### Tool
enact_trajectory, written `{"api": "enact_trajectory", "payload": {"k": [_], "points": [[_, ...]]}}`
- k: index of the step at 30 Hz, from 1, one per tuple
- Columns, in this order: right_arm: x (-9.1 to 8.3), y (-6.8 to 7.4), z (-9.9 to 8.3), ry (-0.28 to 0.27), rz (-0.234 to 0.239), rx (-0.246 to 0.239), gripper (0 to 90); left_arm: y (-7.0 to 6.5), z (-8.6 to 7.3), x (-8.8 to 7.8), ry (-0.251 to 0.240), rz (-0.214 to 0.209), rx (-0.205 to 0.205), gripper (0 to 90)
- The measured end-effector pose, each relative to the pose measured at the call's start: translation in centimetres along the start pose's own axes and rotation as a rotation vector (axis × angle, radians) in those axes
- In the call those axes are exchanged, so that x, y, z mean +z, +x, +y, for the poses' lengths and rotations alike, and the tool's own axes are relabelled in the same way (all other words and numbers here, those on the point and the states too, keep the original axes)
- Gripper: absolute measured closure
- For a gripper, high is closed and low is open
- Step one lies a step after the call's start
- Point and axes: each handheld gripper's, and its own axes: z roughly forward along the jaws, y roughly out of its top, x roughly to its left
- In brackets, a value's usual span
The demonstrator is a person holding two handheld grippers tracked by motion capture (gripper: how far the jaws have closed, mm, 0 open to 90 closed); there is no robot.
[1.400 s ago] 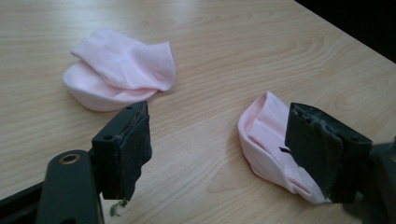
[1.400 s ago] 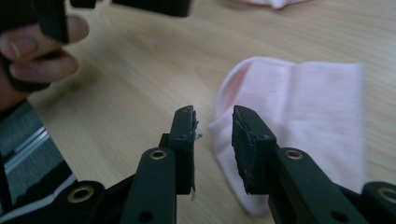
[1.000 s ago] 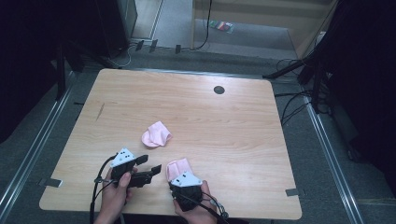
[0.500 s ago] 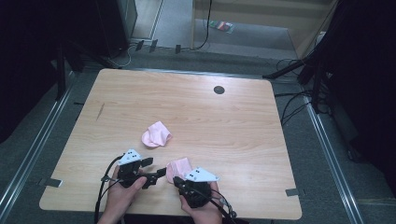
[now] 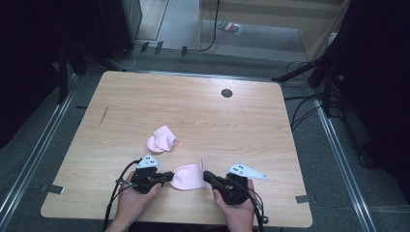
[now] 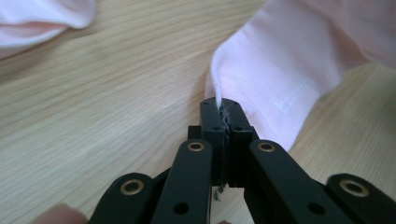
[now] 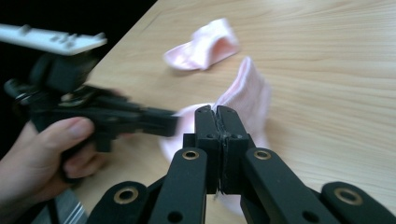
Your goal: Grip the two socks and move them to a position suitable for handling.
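Two pink socks lie on the wooden table (image 5: 241, 125). The near sock (image 5: 188, 177) stretches between my two grippers by the front edge. My left gripper (image 5: 167, 176) has just been closing, and its jaws are shut on that sock's white edge (image 6: 219, 93). My right gripper (image 5: 207, 175) is shut on the sock's other end (image 7: 250, 91), which is lifted slightly. The left gripper (image 7: 159, 122) appears blurred in the right gripper view. The far sock (image 5: 162, 140) lies crumpled and untouched behind them, also seen as the far sock (image 7: 205, 46) and the far sock (image 6: 42, 16).
A dark round hole (image 5: 226, 93) sits in the table near its far edge. Cables (image 5: 300, 111) trail on the floor to the right. Metal rails (image 5: 29, 164) run along both sides of the table.
The left gripper slid right to the near sock and closed on its edge. The right gripper moved right and up with the other end, spreading the sock between them.
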Motion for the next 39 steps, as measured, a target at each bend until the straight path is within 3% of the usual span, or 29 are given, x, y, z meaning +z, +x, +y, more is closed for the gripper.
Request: {"api": "enact_trajectory", "payload": {"k": [3, 5, 7, 10, 12, 13, 14, 15, 16, 17, 18, 19, 20, 21, 22, 23, 24, 25, 29, 34, 35, 37, 39], "points": [[-1.2, -2.5, 0.0, -0.006, -0.083, 0.032, 90.0, 0.9, -0.1, -0.9, -0.008, -0.006, -0.002, 90.0], [-1.4, -3.7, -0.3, 0.005, -0.111, 0.054, 90.0, 1.2, -0.2, -1.4, -0.007, 0.0, 0.001, 90.0], [-1.5, -4.2, -0.4, 0.016, -0.118, 0.074, 90.0, 1.5, -0.4, -2.0, -0.013, 0.007, 0.01, 90.0], [-1.4, -5.6, -0.8, 0.052, -0.096, 0.156, 90.0, 1.8, -0.6, -2.5, 0.0, 0.018, 0.03, 90.0], [-0.9, -5.9, -1.2, 0.085, -0.092, 0.158, 90.0, 1.9, -0.9, -2.2, 0.01, -0.025, 0.037, 90.0], [-0.9, -5.9, -1.2, 0.085, -0.092, 0.158, 90.0, 1.9, -0.9, -2.2, 0.01, -0.025, 0.037, 89.5], [-0.4, -6.0, -1.3, 0.102, -0.07, 0.147, 85.6, 1.8, -1.0, -2.1, 0.003, -0.014, 0.039, 78.4], [-0.4, -6.0, -1.3, 0.102, -0.07, 0.147, 85.6, 1.7, -1.0, -2.1, -0.016, 0.006, 0.037, 78.4], [-0.4, -5.8, -1.3, 0.085, -0.095, 0.129, 75.5, 1.6, -1.1, -2.3, -0.051, 0.034, 0.035, 66.8], [-0.5, -5.3, -1.2, 0.042, -0.151, 0.069, 68.6, 1.4, -1.1, -2.6, -0.086, 0.05, 0.044, 59.0], [-0.5, -5.3, -1.2, 0.042, -0.151, 0.069, 68.6, 1.3, -1.1, -3.0, -0.125, 0.069, 0.051, 59.0], [-0.5, -4.5, -1.2, 0.011, -0.177, 0.012, 68.4, 1.0, -1.0, -3.4, -0.163, 0.078, 0.059, 59.1], [-0.5, -4.5, -1.2, 0.011, -0.177, 0.012, 68.4, 0.8, -0.9, -3.7, -0.194, 0.076, 0.076, 59.1], [-0.1, -3.8, -1.4, 0.029, -0.179, -0.04, 69.0, 0.1, -0.9, -3.9, -0.224, 0.046, 0.122, 66.3], [-0.1, -3.8, -1.4, 0.029, -0.179, -0.04, 69.0, 0.1, -0.9, -3.9, -0.224, 0.046, 0.122, 68.9], [0.2, -3.5, -1.5, 0.039, -0.182, -0.061, 69.0, -0.2, -0.8, -3.5, -0.198, 0.0, 0.16, 68.9], [1.1, -3.0, -2.0, 0.072, -0.191, -0.096, 68.4, -0.6, -0.9, -2.5, -0.13, -0.006, 0.201, 70.1], [1.4, -2.9, -2.1, 0.078, -0.2, -0.107, 67.7, -0.7, -1.2, -1.8, -0.086, 0.007, 0.211, 69.5], [2.4, -2.7, -2.8, 0.126, -0.241, -0.152, 64.4, -0.6, -1.8, -0.7, -0.026, 0.017, 0.219, 62.6], [2.9, -2.5, -3.2, 0.138, -0.298, -0.201, 63.2, -0.5, -2.2, -0.7, -0.028, 0.003, 0.22, 56.4], [2.9, -2.4, -3.2, 0.141, -0.304, -0.206, 64.4, -0.4, -2.3, -0.7, -0.033, -0.005, 0.197, 57.0], [3.0, -2.2, -3.4, 0.139, -0.336, -0.243, 70.6, -0.3, -2.3, -0.8, -0.035, 0.009, 0.181, 64.4], [3.0, -2.1, -3.5, 0.132, -0.34, -0.251, 78.3, -0.1, -2.3, -0.8, -0.034, 0.017, 0.162, 78.9]]}}
